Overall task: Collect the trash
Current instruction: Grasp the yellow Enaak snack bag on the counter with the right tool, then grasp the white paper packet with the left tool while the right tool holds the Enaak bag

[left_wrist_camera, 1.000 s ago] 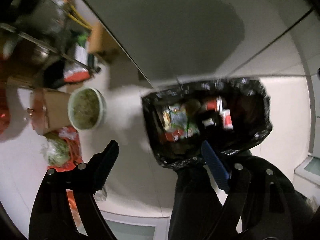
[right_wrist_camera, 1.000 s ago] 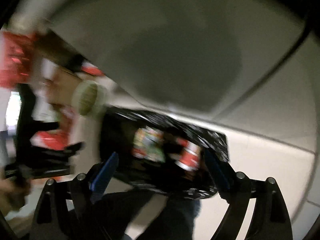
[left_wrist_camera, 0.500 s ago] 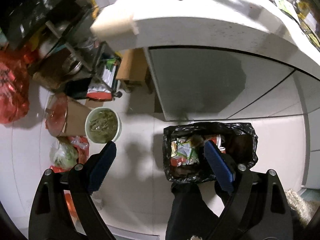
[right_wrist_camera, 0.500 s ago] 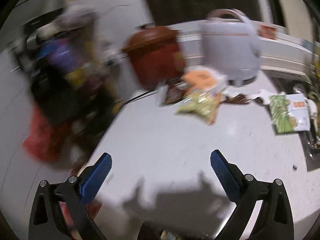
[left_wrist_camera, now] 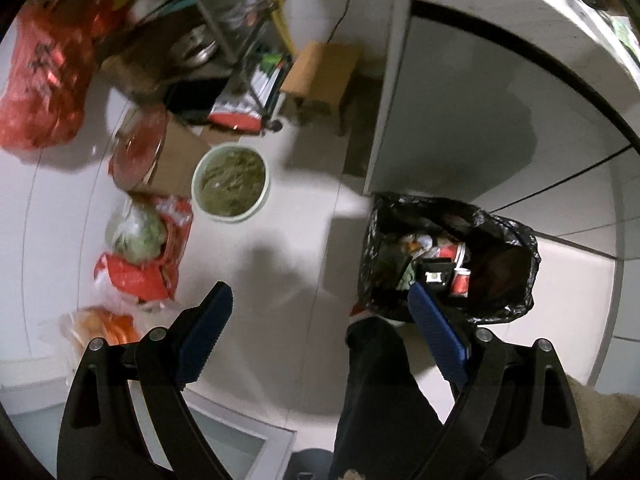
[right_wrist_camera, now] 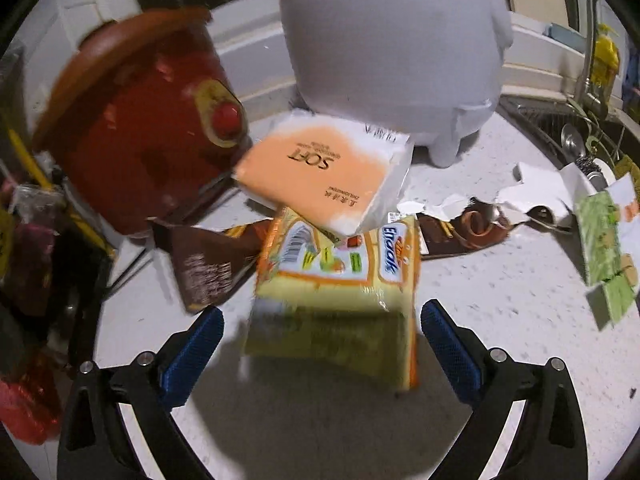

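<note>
A second ago the right gripper (right_wrist_camera: 322,320) looked down at the black trash bag (left_wrist_camera: 448,256) on the floor; now it faces the counter (right_wrist_camera: 500,300), its jaws having just opened to full width, with nothing pressed between the pads. A yellow snack packet (right_wrist_camera: 340,300) lies just ahead between the fingertips, an orange tissue pack (right_wrist_camera: 320,176) overlapping its far end, toward the counter's back edge by the red cooker (right_wrist_camera: 136,128). The left gripper (left_wrist_camera: 320,300) points steeply down at the floor, jaws wide and empty, the bag beside the cabinet (left_wrist_camera: 460,120) behind its right finger.
</note>
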The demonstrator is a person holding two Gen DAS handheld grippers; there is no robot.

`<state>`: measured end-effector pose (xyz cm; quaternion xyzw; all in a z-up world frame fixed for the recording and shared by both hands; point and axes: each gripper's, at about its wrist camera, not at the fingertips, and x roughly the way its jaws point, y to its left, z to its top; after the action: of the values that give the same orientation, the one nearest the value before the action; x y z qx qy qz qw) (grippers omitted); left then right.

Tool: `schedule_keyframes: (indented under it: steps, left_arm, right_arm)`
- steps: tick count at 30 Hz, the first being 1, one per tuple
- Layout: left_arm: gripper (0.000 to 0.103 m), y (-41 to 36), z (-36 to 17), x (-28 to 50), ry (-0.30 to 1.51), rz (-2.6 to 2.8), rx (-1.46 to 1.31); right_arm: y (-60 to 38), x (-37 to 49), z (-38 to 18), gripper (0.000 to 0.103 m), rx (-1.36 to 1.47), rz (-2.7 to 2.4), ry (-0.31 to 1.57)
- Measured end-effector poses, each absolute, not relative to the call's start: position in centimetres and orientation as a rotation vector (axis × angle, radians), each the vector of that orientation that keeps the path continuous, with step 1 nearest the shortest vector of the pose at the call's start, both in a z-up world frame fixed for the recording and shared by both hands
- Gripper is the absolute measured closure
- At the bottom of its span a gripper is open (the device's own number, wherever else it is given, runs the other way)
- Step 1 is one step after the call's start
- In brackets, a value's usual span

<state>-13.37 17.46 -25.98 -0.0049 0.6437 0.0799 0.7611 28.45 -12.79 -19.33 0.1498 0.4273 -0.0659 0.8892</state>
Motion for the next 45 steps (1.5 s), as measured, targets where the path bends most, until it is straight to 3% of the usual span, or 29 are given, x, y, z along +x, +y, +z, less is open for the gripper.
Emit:
schedule_keyframes:
  steps: [3, 5, 7, 11, 17, 28, 39, 40, 41, 43, 45]
  left_arm:
    - [0.016, 17.5, -25.3, -12.9, 1.386, 0.168, -0.022]
    - [0.016, 17.2, -24.0, -12.1, 1.345, 0.156, -0.025]
    - [0.016, 16.8, -22.0, -10.7, 1.287, 0.126, -0.044]
    - [0.016, 15.2, -17.5, -7.2, 1.142, 0.035, -0.068]
    - [0.016, 11.0, -12.5, 3.3, 1.012, -0.154, -0.068]
    - [0.016, 5.2, -13.0, 25.6, 1.126, -0.121, -0.582]
    - [0.016, 5.9, -17.7, 33.2, 1.257, 0.030, -0.879]
    - [0.018, 5.8, -17.5, 33.0, 1.242, 0.031, -0.888]
    - [0.030, 5.9, -17.4, 33.1, 1.240, 0.030, -0.888]
    - [0.041, 5.8, -17.0, 32.7, 1.222, 0.009, -0.885]
    - [0.058, 5.4, -16.3, 32.5, 1.201, -0.017, -0.855]
  right_arm:
    - [-12.5, 29.5, -20.3, 0.009, 0.281, -0.150, 0.910]
    - [-12.3, 29.7, -20.1, 0.037, 0.251, -0.107, 0.906]
    - [-13.0, 29.3, -19.8, 0.049, 0.289, -0.048, 0.910]
    - [-16.1, 26.6, -19.1, 0.057, 0.424, 0.056, 0.895]
    - [-20.9, 19.7, -16.9, 0.058, 0.505, 0.216, 0.873]
    - [-26.9, 9.4, -14.6, 0.057, 0.497, 0.304, 0.824]
    - [-28.9, 8.8, -15.2, 0.057, 0.529, 0.367, 0.835]
    - [-29.2, 8.9, -15.3, 0.057, 0.532, 0.367, 0.837]
    - [-29.3, 9.0, -15.3, 0.057, 0.533, 0.365, 0.837]
    - [-29.6, 9.2, -15.3, 0.057, 0.532, 0.361, 0.837]
    - [-29.7, 9.4, -15.4, 0.057, 0.533, 0.359, 0.839]
